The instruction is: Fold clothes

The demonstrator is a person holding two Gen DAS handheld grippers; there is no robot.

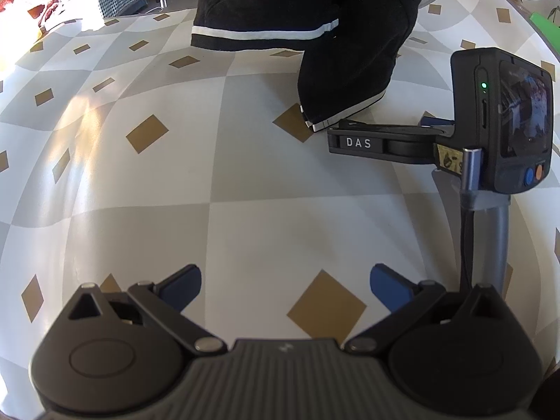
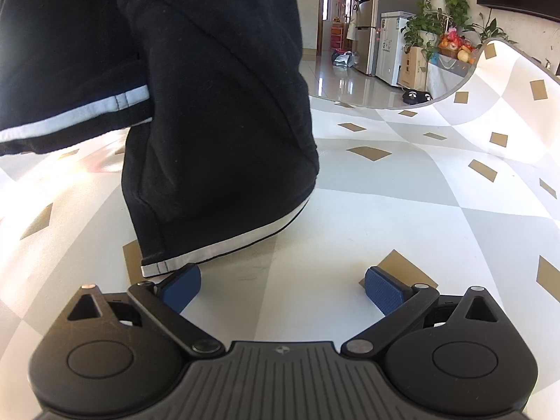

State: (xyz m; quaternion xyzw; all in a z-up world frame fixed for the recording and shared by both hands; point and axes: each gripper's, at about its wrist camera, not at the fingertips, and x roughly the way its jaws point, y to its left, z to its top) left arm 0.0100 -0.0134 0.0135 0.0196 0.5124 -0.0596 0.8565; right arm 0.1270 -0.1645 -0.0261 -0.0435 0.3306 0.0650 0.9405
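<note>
Black garment (image 1: 350, 35) with white trim, at 12 o'clock on checked tablecloth (image 1: 245, 192). Left gripper (image 1: 285, 288) spread wide, empty. Right gripper (image 2: 281, 288) spread wide, empty, at garment's hem.

Strong daylight floods both views. In the left wrist view, glare washes out the worktop (image 1: 245, 182) toward 10 o'clock; in the right wrist view it blows out around 9 o'clock. The black garment (image 2: 210, 105) shows little detail and casts a soft shadow. Fisheye distortion bends the checks at every edge. Focus is sharp.
</note>
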